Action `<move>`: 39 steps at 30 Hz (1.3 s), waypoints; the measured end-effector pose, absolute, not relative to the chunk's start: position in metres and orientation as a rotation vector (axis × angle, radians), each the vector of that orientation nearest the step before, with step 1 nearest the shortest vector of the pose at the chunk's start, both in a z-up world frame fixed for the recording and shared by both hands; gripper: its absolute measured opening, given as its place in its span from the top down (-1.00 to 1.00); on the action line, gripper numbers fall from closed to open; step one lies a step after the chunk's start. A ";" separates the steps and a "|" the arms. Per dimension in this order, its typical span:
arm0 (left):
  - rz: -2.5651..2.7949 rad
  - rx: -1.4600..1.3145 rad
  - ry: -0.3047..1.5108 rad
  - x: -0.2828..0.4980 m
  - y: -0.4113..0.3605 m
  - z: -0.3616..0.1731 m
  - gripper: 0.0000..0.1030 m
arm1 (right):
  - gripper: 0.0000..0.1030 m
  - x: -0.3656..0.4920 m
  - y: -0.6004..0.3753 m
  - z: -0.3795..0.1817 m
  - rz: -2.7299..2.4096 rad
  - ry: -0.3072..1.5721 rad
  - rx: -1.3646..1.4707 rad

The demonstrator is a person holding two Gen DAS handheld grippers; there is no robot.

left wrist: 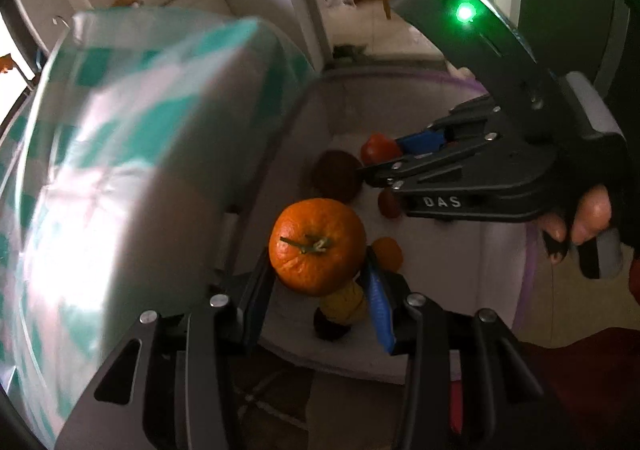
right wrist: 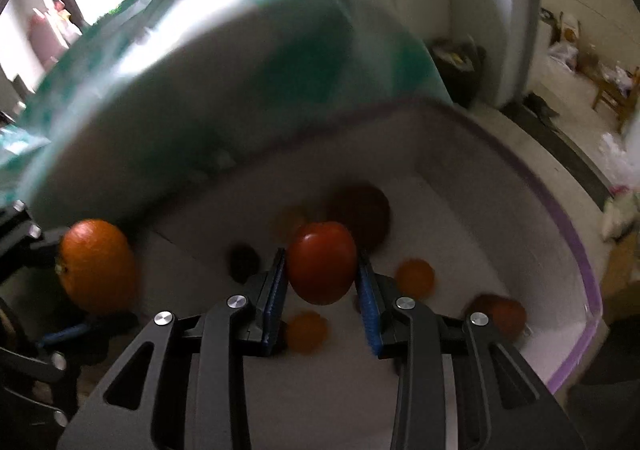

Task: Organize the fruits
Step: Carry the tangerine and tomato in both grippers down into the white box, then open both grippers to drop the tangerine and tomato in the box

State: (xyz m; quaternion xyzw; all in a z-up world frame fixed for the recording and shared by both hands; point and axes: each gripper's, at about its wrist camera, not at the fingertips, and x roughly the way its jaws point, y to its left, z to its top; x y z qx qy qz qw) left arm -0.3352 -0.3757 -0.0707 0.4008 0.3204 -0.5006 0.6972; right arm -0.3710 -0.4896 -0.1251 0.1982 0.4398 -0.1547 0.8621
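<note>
The left claw (left wrist: pixel 320 290) was clenched on an orange (left wrist: pixel 317 246), the fruit pinched between its blue pads with the green stem stub turned toward the camera, and it hung over the open white bin (right wrist: pixel 500 178). The right claw (right wrist: pixel 322 290) gripped a red, tomato-like fruit (right wrist: pixel 321 262) in the same way, its smooth skin catching a small highlight, and it too was above the inside of the bin. In the left wrist view the right claw reached in from the right, with a gloved hand (left wrist: pixel 588 218) around its handle. The orange had bright, dimpled peel; the red fruit was rounder and glossy. On the bin floor lay loose fruit: a large dark brownish one (right wrist: pixel 360 214) near the far wall, two small orange ones (right wrist: pixel 415 277), a red-orange one (right wrist: pixel 502 316) by the right wall, and a small dark one (right wrist: pixel 243 262); a yellow piece (left wrist: pixel 346 304) showed beneath the orange. The bin's rim carried a purple edge, and its floor had bare patches between the fruits. A bench covered in a teal-and-white checked cloth (left wrist: pixel 120 130) stood just beside the bin's left side, blurred.
</note>
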 end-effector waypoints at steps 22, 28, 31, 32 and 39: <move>-1.045 0.953 0.853 -0.309 -0.415 -0.157 0.14 | 0.35 -0.361 -0.485 -0.176 -0.364 1.153 0.327; -1.046 0.957 0.837 -0.313 -0.410 -0.152 0.00 | 0.33 -0.359 -0.483 -0.175 -0.372 1.153 0.326; -1.044 0.952 0.832 -0.312 -0.411 -0.152 -0.20 | 0.23 -0.360 -0.484 -0.177 -0.377 1.154 0.332; -1.045 0.948 0.834 -0.312 -0.411 -0.152 -0.21 | 0.17 -0.360 -0.484 -0.176 -0.379 1.150 0.333; -1.011 0.922 0.830 -0.306 -0.408 -0.148 -0.53 | -0.52 -0.363 -0.485 -0.169 -0.413 1.126 0.334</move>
